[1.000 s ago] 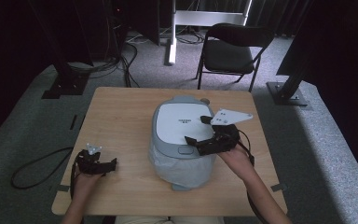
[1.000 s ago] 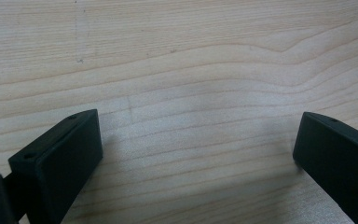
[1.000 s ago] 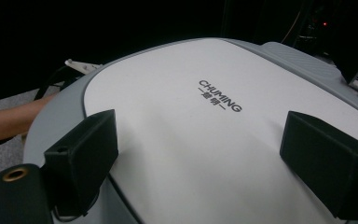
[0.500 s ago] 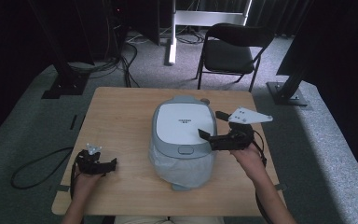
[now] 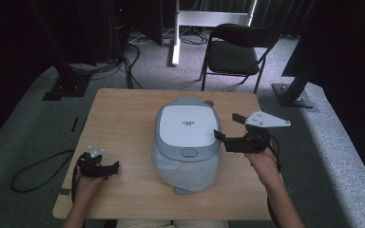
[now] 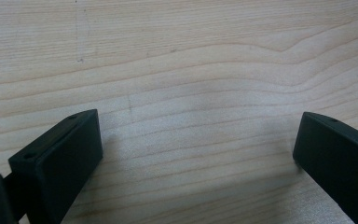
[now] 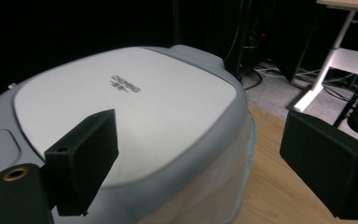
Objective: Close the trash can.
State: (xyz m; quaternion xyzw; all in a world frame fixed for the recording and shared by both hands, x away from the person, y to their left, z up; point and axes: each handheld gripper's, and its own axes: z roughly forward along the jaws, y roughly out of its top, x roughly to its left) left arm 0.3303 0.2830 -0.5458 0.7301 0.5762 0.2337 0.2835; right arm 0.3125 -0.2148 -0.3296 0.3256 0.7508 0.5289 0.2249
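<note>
Wooden table [image 5: 123, 123] bears rice cooker [image 5: 186, 137]; right gripper [image 5: 228, 130] beside it, left gripper [image 5: 116, 166] apart, both agape

A grey rice cooker [image 5: 187, 142] with a white, closed lid [image 7: 121, 107] sits upright at the tabletop's [image 5: 119, 118] centre, its lower body wrapped in clear plastic, its latch button facing six o'clock.

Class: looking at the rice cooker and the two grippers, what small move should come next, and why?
Probably ease the right gripper toward the lid's front button: the rice cooker is shut, and those jaws stand open beside its right edge, touching nothing. The left gripper rests open on the table.
</note>
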